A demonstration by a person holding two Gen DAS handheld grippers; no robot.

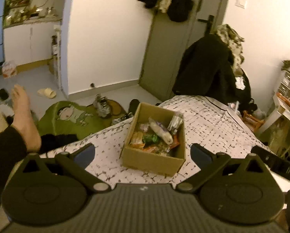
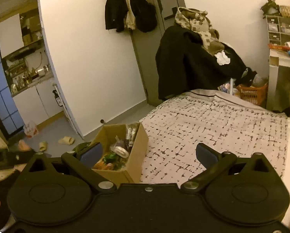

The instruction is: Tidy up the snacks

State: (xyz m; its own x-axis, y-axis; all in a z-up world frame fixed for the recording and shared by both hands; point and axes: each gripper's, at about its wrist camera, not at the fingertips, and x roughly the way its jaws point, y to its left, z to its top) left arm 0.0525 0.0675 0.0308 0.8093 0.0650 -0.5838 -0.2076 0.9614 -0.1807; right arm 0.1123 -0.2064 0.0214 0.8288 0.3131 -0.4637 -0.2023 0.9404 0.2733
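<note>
- Cardboard box (image 1: 154, 136) of snacks sits mid-frame in the left wrist view, on a bed cover (image 1: 213, 120) with a white-and-black dash pattern, close to the cover's left edge.
- Inside the box: a pale wrapped roll (image 1: 161, 131), a green packet (image 1: 149, 138), orange packets (image 1: 137, 140) and a clear-and-silver wrapper (image 1: 175, 123) leaning on the right wall. Labels are too blurry to read.
- Left gripper (image 1: 143, 152) has its fingers spread wide with nothing between the blue pads; the box shows in the gap just beyond them, not touched.
- Right gripper (image 2: 148, 153) is spread wide too, empty. In its view the same box (image 2: 123, 147) is lower left, partly behind the left finger (image 2: 90, 154), and the patterned cover (image 2: 213, 128) fills the right half.
- A bare foot (image 1: 23, 116) and a dark sleeve (image 1: 3, 155) show at the left edge of the left wrist view.
- Background: a black jacket (image 2: 185, 62) draped over a chair beyond the bed, coats (image 2: 129, 5) hanging top centre, an orange basket (image 2: 252, 94) on the right.
</note>
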